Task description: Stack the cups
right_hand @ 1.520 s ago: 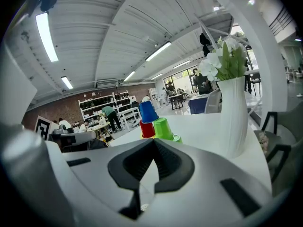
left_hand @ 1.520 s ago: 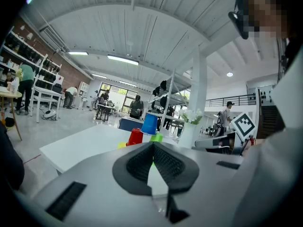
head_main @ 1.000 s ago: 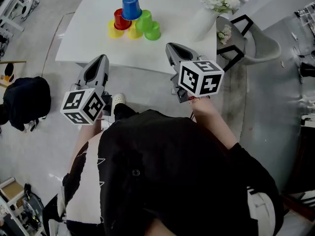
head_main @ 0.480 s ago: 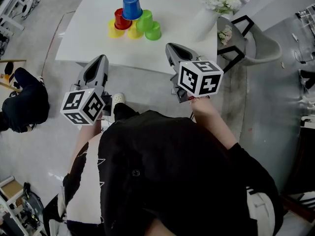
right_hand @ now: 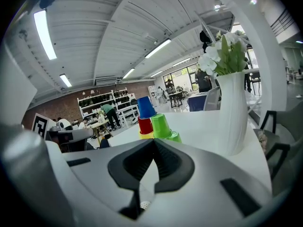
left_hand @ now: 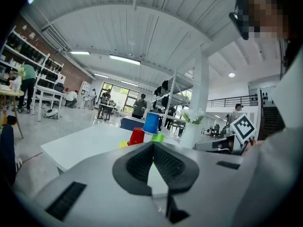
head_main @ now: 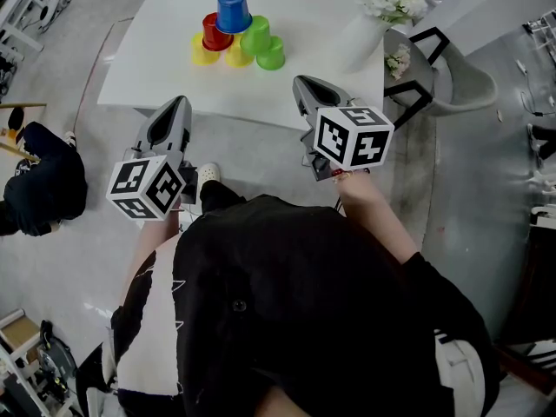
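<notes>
Upturned cups form a pyramid on the white table (head_main: 174, 68): a blue cup (head_main: 232, 12) on top, a red cup (head_main: 214, 33) and a green cup (head_main: 255, 36) below it, yellow cups (head_main: 203, 53) and another green cup (head_main: 270, 56) at the base. The same stack appears in the left gripper view with the blue cup (left_hand: 151, 123) on top, and in the right gripper view as the blue cup (right_hand: 145, 107) over red and green. My left gripper (head_main: 173, 109) and right gripper (head_main: 303, 86) hover shut and empty short of the table's near edge, well apart from the cups.
A white vase of flowers (head_main: 369, 16) stands at the table's right side, tall in the right gripper view as the vase (right_hand: 234, 108). A chair (head_main: 434, 72) sits right of the table. A person in black (head_main: 43, 185) crouches on the floor at left.
Both grippers and the cups have stayed where they were. The person in black on the floor at left has shifted slightly.
</notes>
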A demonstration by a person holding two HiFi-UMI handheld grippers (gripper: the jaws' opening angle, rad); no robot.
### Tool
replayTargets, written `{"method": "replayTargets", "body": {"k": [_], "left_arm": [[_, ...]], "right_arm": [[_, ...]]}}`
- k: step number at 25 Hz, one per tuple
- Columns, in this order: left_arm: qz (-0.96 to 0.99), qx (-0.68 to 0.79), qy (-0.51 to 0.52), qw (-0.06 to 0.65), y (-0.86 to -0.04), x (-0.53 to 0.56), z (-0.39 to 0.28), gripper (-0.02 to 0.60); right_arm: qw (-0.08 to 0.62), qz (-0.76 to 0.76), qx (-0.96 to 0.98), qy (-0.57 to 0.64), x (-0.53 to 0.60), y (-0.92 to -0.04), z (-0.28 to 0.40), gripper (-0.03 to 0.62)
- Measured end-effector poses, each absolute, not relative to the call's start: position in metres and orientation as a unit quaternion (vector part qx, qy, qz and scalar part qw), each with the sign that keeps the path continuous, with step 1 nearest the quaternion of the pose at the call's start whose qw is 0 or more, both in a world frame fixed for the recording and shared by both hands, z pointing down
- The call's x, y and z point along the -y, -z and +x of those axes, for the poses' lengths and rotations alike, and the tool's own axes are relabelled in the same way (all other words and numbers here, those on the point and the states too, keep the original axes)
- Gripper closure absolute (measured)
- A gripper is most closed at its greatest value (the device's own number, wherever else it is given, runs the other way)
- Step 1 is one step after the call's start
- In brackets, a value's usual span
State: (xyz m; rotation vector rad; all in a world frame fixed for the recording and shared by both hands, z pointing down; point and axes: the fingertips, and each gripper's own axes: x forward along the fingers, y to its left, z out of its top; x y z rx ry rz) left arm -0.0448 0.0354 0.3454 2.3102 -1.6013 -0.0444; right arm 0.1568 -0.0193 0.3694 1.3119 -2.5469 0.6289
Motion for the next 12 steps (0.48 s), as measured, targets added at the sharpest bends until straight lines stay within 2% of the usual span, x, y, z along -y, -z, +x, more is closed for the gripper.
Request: {"method": "replayTargets", "body": {"k": [12], "left_arm": [[0.811,0.562,0.018,0.163,-0.3423,-0.0348,-0.0435,0.571]], "right_arm": [[0.106,0.445,0.863,-0.214,0.0197,-0.3677,0.1582,0.592]]}}
